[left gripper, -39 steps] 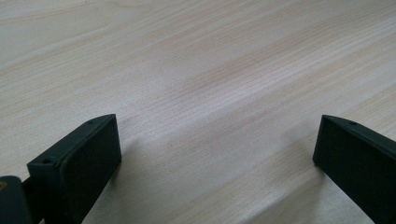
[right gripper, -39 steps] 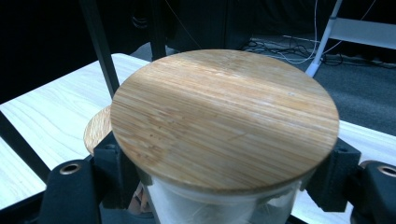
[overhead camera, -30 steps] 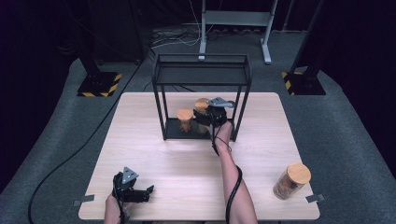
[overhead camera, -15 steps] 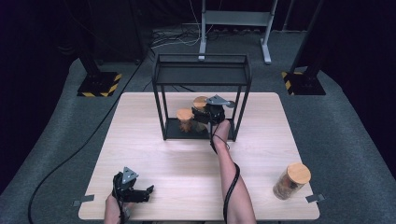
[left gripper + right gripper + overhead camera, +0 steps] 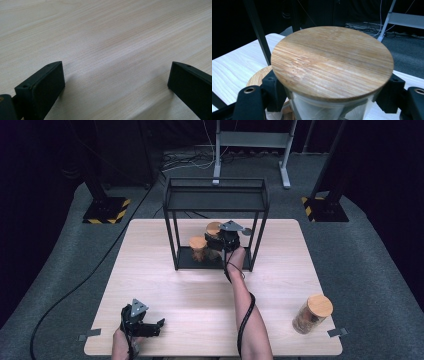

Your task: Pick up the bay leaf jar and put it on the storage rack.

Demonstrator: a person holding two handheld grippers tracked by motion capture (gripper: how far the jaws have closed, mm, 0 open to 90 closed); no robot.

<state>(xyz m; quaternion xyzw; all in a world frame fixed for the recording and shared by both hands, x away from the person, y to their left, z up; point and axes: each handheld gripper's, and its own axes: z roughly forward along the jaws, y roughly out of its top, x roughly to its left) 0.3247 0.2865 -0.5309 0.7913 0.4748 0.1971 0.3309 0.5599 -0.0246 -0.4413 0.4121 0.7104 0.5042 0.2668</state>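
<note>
Pale table [image 5: 200, 310]: three lidded jars, one [image 5: 332, 65] in right fingers [image 5: 273, 91]; left fingers [image 5: 42, 87] released.

Pale wooden table [image 5: 165, 270], grey carpet floor [image 5: 380, 270], dark surroundings, metal stand [image 5: 252, 140], hazard-striped bases [image 5: 106, 211]

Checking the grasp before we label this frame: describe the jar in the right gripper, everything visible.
The jar is clear glass with a round, flat bamboo-look lid, closed. It stands upright inside the black wire rack, on or just above its lower shelf. The right gripper is shut on it, black jaws clamping the glass just under the lid on both sides. A second lidded jar sits close beside it; contact between them can't be judged. Its contents are hidden.
</note>
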